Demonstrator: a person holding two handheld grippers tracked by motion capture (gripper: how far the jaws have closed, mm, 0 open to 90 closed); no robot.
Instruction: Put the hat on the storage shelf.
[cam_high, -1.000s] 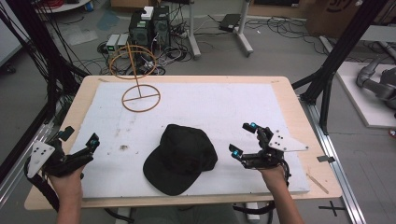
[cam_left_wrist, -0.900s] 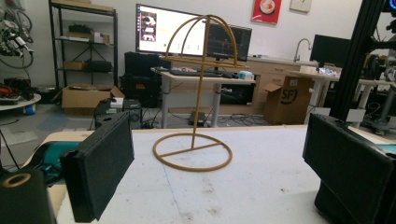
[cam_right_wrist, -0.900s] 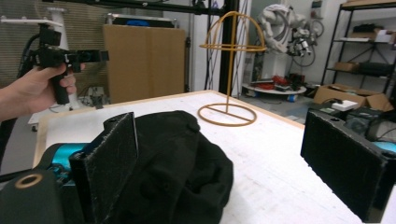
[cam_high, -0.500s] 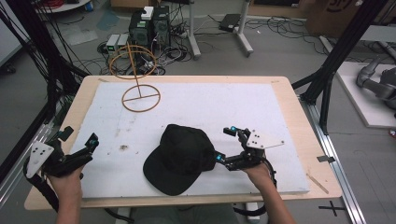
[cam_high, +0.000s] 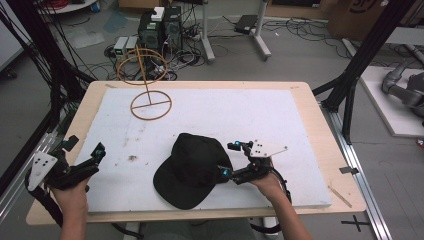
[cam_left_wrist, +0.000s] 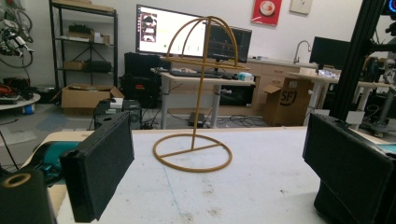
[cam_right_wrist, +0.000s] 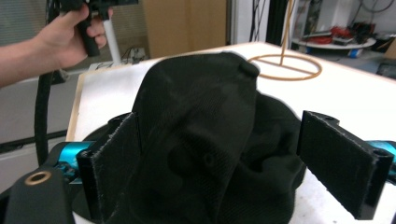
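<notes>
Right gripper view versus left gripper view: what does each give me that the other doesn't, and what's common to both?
Right gripper view alone: the black cap close up, its crown between the right gripper's open fingers, plus the person's other hand gripping its handle beyond.

Left gripper view alone: the left gripper's open fingers with bare white table surface between them, and the hat stand's domed top before monitors and desks.

Both: the gold wire hat stand, standing on the white surface.
</notes>
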